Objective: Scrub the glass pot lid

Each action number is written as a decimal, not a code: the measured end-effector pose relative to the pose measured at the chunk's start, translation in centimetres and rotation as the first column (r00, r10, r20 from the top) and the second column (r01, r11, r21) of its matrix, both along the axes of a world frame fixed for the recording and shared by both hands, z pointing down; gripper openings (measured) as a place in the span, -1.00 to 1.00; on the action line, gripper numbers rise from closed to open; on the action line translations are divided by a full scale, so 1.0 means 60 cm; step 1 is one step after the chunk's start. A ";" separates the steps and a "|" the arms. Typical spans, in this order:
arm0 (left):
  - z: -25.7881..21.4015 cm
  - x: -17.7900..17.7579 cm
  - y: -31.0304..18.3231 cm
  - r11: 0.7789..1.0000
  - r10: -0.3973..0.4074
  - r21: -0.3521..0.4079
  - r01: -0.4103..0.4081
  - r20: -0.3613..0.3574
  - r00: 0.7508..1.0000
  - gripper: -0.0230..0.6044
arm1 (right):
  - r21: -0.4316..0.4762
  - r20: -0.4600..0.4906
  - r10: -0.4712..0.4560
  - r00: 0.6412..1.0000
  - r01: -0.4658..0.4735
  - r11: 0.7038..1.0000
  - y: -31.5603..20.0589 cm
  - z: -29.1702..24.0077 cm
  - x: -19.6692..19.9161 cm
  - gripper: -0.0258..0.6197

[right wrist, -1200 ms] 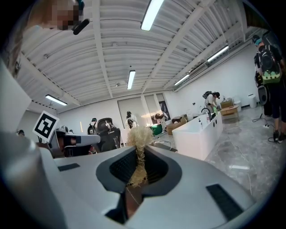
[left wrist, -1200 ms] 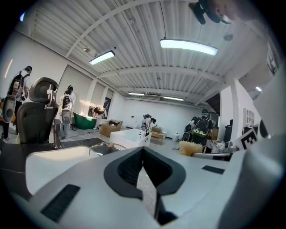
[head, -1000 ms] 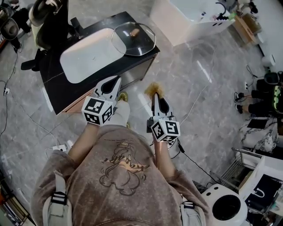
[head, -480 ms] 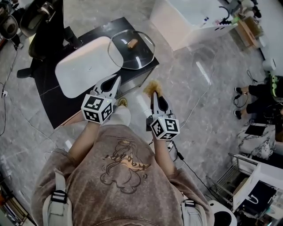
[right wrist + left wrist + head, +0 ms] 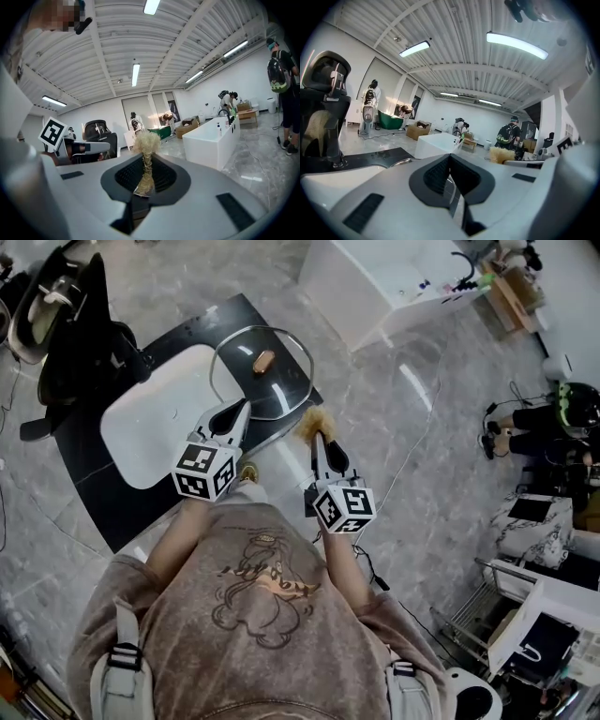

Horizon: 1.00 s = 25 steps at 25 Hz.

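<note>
The glass pot lid [image 5: 281, 390] with a wooden knob [image 5: 263, 360] lies on the black counter [image 5: 103, 507], partly over the white sink [image 5: 150, 427]. My left gripper [image 5: 241, 409] is shut and empty, its tip just short of the lid's near rim. In the left gripper view the jaws [image 5: 450, 161] meet with nothing between them. My right gripper [image 5: 318, 439] hangs over the floor to the right of the counter, shut on the stem of a straw-coloured brush [image 5: 314, 420]. In the right gripper view the brush [image 5: 146, 143] sticks up from the gripper's [image 5: 146, 164] shut jaws.
A black office chair [image 5: 70, 329] stands behind the counter at the left. A white tub unit [image 5: 375, 277] is at the back. A cable [image 5: 412, 451] trails over the grey marble floor. A seated person [image 5: 548, 432] and white equipment [image 5: 553, 601] are at the right.
Both grippers have moved forward toward the counter. The lid and sink now sit closer to them, the left tip almost at the lid's rim. The right gripper still holds the brush.
</note>
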State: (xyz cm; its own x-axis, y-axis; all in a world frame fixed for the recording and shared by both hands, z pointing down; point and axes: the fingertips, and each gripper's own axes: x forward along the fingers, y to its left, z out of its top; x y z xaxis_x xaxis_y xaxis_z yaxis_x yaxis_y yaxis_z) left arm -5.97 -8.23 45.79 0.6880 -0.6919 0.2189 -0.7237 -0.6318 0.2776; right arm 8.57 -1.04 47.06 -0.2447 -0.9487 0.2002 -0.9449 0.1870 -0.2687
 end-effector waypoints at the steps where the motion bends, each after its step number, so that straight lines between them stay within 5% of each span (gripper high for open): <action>1: 0.001 0.001 -0.016 1.000 -0.002 0.000 0.002 -0.001 1.000 -0.88 | -0.003 -0.005 0.001 1.000 -0.001 1.000 -0.014 -0.001 0.001 -0.78; 13: 0.007 0.021 -0.135 1.000 -0.018 0.021 0.017 0.077 0.997 -0.88 | -0.014 -0.007 0.006 1.000 -0.006 1.000 -0.127 -0.001 0.020 -0.78; 25: -0.011 0.064 -0.199 0.998 -0.051 0.046 0.045 0.155 0.987 -0.87 | -0.002 -0.001 -0.085 0.996 0.085 0.996 -0.225 -0.018 0.063 -0.78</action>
